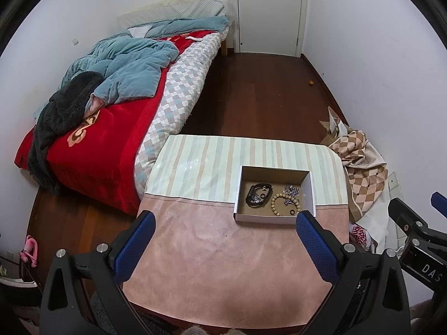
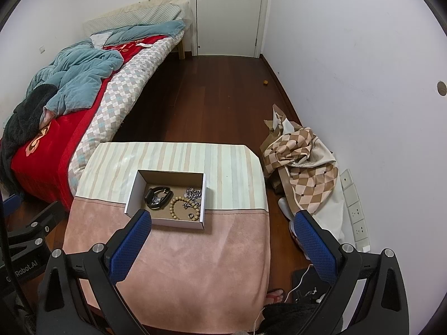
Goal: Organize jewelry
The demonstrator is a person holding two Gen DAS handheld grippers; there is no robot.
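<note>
A shallow white cardboard box [image 1: 237,195] [image 2: 131,195] sits on the cloth-covered table [image 1: 195,245] [image 2: 195,251]. Inside lie a black band [image 1: 258,194] [image 2: 157,195], a wooden bead bracelet [image 1: 283,205] [image 2: 184,208], a silver chain [image 1: 292,189] [image 2: 192,194] and a small dark ring [image 1: 292,212] [image 2: 190,215]. My left gripper [image 1: 226,220] is open and empty, held above the table in front of the box. My right gripper [image 2: 223,219] is open and empty, to the right of the box near the table's right edge.
A bed [image 1: 117,106] [image 2: 69,97] with red and blue bedding stands left of the table. A heap of checked cloth [image 1: 360,156] [image 2: 301,162] lies on the wooden floor to the right by the wall. A white door [image 1: 269,11] is at the far end.
</note>
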